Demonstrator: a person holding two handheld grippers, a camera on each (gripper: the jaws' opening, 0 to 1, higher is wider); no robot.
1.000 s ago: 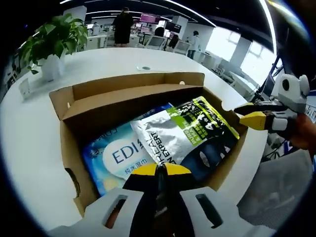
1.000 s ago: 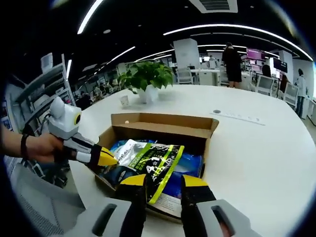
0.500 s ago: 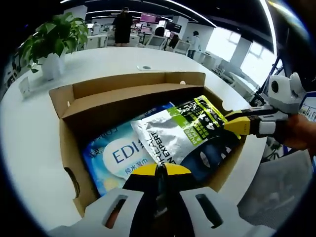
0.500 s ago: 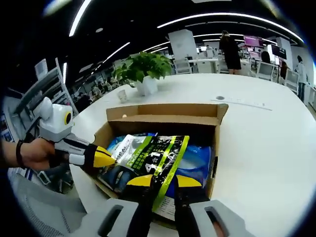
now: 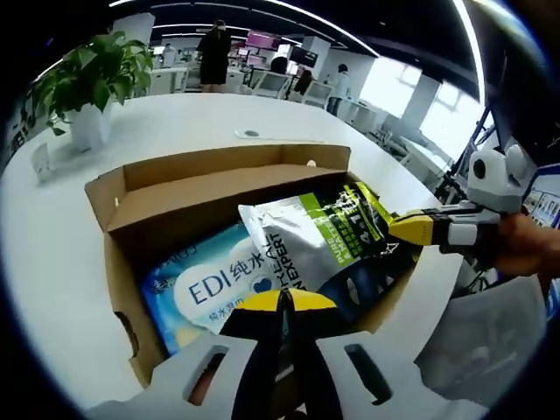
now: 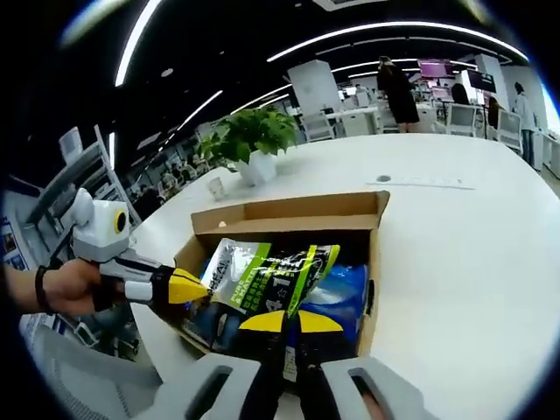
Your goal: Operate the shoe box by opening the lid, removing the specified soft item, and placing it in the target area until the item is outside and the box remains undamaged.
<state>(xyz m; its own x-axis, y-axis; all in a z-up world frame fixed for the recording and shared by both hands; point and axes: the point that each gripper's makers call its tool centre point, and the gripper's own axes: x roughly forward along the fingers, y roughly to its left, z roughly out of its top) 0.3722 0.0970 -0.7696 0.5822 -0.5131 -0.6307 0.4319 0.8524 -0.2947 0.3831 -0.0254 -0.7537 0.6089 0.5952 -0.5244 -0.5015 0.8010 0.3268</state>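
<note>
Two grippers flank the open shoe box [image 5: 131,188]. Right gripper [image 6: 284,322] is clamped on the green pouch [image 6: 262,276], whose long axis runs away from it; left gripper [image 5: 282,302], jaws together, holds nothing visible.

The shoe box [image 5: 131,262] sits open on the desk [image 5: 52,289], its lid flap [image 5: 223,162] folded back on the far side. Inside, a pouch [image 5: 315,232] lies on top of a wipes pack [image 5: 206,280]. A potted plant [image 5: 87,83] stands on the desk behind the box, well apart.
</note>
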